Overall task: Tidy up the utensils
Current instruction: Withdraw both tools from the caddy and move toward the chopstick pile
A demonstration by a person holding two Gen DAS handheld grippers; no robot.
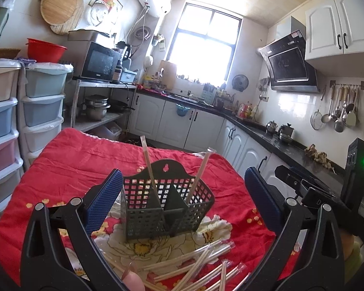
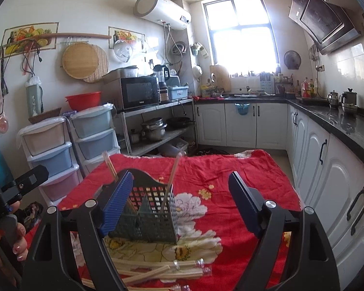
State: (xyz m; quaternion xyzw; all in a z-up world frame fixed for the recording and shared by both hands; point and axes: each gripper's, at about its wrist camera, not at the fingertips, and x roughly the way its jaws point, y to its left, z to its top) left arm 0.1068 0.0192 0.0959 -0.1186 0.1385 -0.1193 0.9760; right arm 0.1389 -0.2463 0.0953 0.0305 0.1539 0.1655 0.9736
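Observation:
A dark green perforated utensil caddy (image 1: 167, 206) stands on the red floral cloth (image 1: 67, 165); it also shows in the right wrist view (image 2: 152, 215). Two wrapped chopstick pairs stand in it, one on the left (image 1: 149, 162) and one on the right (image 1: 198, 177). Several wrapped chopsticks (image 1: 196, 264) lie loose on the cloth in front of the caddy, and show in the right wrist view (image 2: 162, 270). My left gripper (image 1: 184, 194) is open and empty above them, facing the caddy. My right gripper (image 2: 182, 203) is open and empty, the caddy behind its left finger (image 2: 116, 206).
The right gripper's body (image 1: 327, 189) is close on the right of the left wrist view. Plastic drawer towers (image 2: 60, 150) stand left of the table. White cabinets with a black counter (image 2: 339, 126) run along the right. A shelf with a microwave (image 2: 138, 92) is behind.

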